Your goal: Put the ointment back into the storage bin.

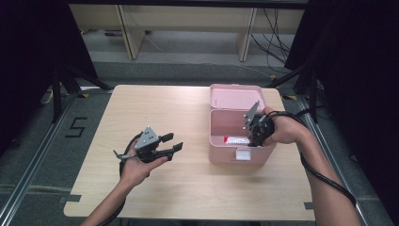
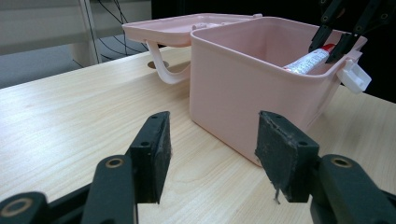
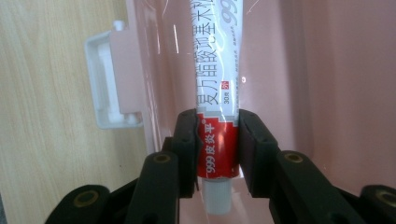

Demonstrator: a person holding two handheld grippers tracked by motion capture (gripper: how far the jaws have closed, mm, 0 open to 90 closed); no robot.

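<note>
- The right gripper (image 3: pixel 217 154) is clamped on a red-and-white ointment tube (image 3: pixel 217 88) near its cap end, reaching over the front wall of the open pink box (image 1: pixel 241 157), probably so the tube can pass the rim
- The left gripper (image 2: pixel 210 158), jaws apart and holding nothing, waits over the table (image 1: pixel 141 103) beside the box
- The right gripper view shows the print and white latch (image 3: pixel 109 84); the high view shows the lid (image 1: pixel 235 96) folded back

L tongs (image 1: pixel 173 143) gaping, level; R tongs (image 1: pixel 254 140) clamped, pointing down.
</note>
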